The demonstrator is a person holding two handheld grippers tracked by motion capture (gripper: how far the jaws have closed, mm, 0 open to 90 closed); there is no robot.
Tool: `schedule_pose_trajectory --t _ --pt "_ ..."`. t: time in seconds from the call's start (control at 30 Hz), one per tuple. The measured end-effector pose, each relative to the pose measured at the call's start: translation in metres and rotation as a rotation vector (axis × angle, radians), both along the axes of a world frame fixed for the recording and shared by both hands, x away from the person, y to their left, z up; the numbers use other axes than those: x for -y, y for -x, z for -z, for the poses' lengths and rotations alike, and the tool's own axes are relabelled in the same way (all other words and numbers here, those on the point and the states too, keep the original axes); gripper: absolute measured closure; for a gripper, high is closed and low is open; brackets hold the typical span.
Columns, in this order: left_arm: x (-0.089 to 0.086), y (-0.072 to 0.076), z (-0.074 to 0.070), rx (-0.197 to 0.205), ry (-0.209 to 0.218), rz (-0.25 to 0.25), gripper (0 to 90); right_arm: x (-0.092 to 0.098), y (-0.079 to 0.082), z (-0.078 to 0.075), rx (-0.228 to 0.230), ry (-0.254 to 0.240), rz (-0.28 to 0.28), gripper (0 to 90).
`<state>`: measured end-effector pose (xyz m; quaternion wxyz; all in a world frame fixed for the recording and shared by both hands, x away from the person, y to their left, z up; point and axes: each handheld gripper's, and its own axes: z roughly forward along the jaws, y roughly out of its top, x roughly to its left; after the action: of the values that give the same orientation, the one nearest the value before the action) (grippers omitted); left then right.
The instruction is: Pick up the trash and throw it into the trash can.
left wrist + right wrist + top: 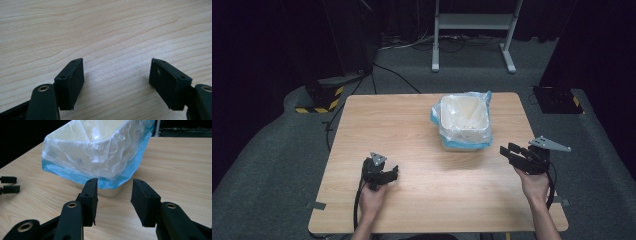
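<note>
Lower left of the high view, the left tool [393, 173] rests low over the pale wooden worktop [412, 125], jaws wide, empty. Centre, the cream square bin lined with a clear-and-blue plastic bag [463, 122] stands upright. Lower right, the right tool [509, 151] points at it, jaws apart, empty; snagging the loose liner could tip the bin.

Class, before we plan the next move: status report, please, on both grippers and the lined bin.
Left gripper open, low over bare table. Right gripper open, empty, aimed at bin. Bag liner draped over rim. Path clear.
</note>
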<state>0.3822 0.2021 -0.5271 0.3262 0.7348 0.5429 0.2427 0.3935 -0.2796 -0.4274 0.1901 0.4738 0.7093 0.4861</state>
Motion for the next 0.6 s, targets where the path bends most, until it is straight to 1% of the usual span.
schedule_pose_trajectory --t 0.07,0.1,0.13,0.2,0.23,0.33,0.4,0.43,0.6 --pt "0.0 0.0 0.0 0.0 0.0 0.0 27.9 0.0 0.002 0.006 -0.005 0.006 0.005 56.2" --pt "0.0 0.0 0.0 0.0 0.0 0.0 27.9 0.0 0.002 0.006 -0.005 0.006 0.005 56.2" --pt "0.0 0.0 0.0 0.0 0.0 0.0 27.9 0.0 0.003 0.009 -0.012 0.01 0.01 56.1" --pt "0.0 0.0 0.0 0.0 0.0 0.0 27.9 0.0 0.004 0.011 -0.014 0.013 0.011 56.1" --pt "0.0 0.0 0.0 0.0 0.0 0.0 27.9 0.0 0.004 0.015 -0.019 0.023 0.013 56.1" --pt "0.0 0.0 0.0 0.0 0.0 0.0 27.9 0.0 0.005 0.021 -0.029 0.03 0.018 56.2" --pt "0.0 0.0 0.0 0.0 0.0 0.0 27.9 0.0 0.006 0.028 -0.038 0.04 0.026 56.2" --pt "0.0 0.0 0.0 0.0 0.0 0.0 27.9 0.0 0.006 0.028 -0.038 0.04 0.026 56.2" --pt "0.0 0.0 0.0 0.0 0.0 0.0 27.9 0.0 0.008 0.039 -0.061 0.048 0.036 56.5"
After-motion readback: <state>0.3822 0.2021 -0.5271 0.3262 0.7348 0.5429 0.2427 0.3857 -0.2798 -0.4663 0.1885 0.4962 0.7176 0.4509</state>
